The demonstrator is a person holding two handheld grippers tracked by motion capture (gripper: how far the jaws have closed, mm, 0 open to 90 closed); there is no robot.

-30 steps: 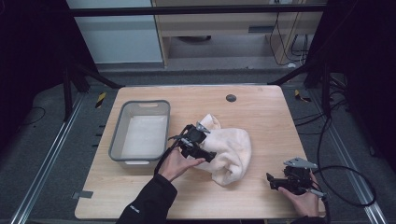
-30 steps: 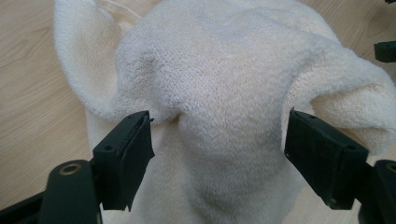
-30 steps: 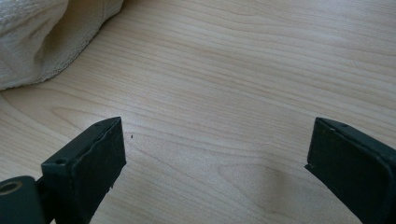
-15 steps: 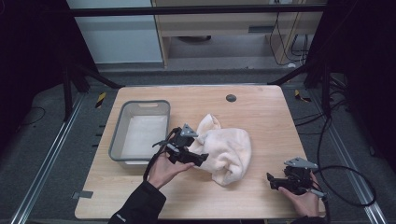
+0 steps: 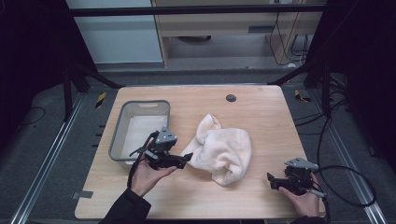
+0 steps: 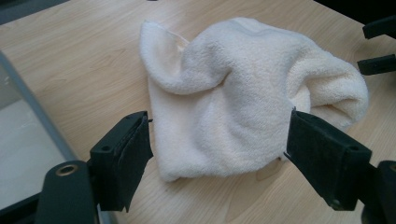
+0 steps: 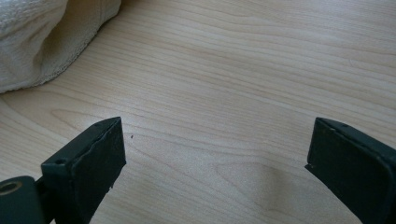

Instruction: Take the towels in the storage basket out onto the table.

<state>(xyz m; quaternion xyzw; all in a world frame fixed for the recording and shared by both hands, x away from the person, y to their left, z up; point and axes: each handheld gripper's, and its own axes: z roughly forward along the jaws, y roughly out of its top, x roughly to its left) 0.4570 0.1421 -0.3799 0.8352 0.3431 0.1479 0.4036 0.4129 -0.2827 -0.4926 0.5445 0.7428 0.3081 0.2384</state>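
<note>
Two risks apply: beside the tray (image 5: 140, 106), the left gripper (image 5: 186, 158), jaws spread and empty at the towel (image 5: 223, 149) crumpled mid-table, could pinch one loose fold and drag it, while the right gripper (image 5: 270, 179), likewise spread, sits well apart, unable to help.

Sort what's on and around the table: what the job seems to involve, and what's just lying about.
Likely in the job:
towel
grey bin
left gripper, jaws open
right gripper, jaws open

Lying about:
black disc on the table
yellow-and-black items on the floor
</note>
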